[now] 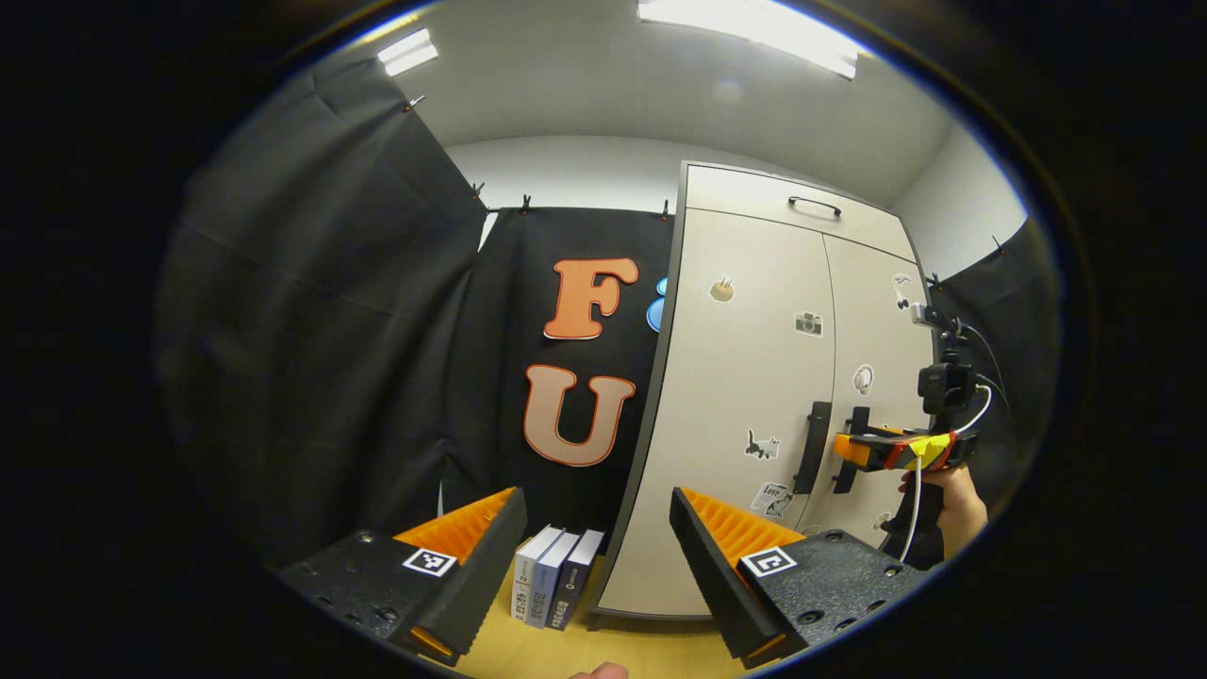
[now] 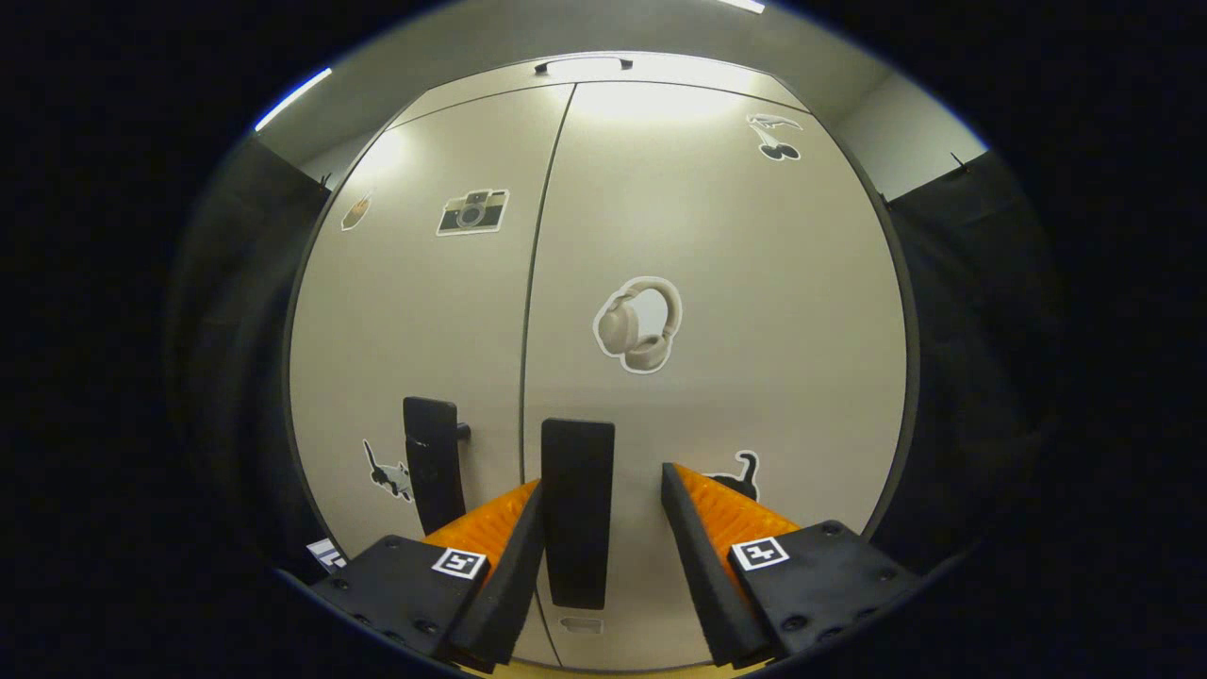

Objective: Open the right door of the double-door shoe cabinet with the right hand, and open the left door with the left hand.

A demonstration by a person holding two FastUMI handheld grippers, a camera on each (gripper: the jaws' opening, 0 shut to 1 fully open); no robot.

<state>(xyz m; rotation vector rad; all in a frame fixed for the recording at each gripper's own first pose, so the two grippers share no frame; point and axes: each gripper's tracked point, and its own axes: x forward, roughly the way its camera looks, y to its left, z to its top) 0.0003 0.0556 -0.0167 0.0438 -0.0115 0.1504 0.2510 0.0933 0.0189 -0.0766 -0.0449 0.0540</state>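
Straddling the right door handle [image 2: 576, 509], the right gripper [image 2: 601, 556] sits with jaws spread wide, handle between the fingers; left finger looks just beside or touching it, right finger apart, so no clamp. In the left gripper view the same gripper [image 1: 853, 451] points level at the shoe cabinet [image 1: 745, 377], held from below by a hand [image 1: 957, 505]; wrist cut off at the edge. Left gripper [image 1: 596, 556] hangs back, well apart from the cabinet, jaws wide with nothing between them. Both doors look closed: left door [image 1: 735, 396], right door [image 2: 717, 330]. Left door handle [image 1: 812, 446] untouched. Contact at the right handle is hard to judge. Books [image 1: 556, 575] stand on the floor by the cabinet's left side, lower edges hidden. Stickers on the doors are too small to make out in the left gripper view.
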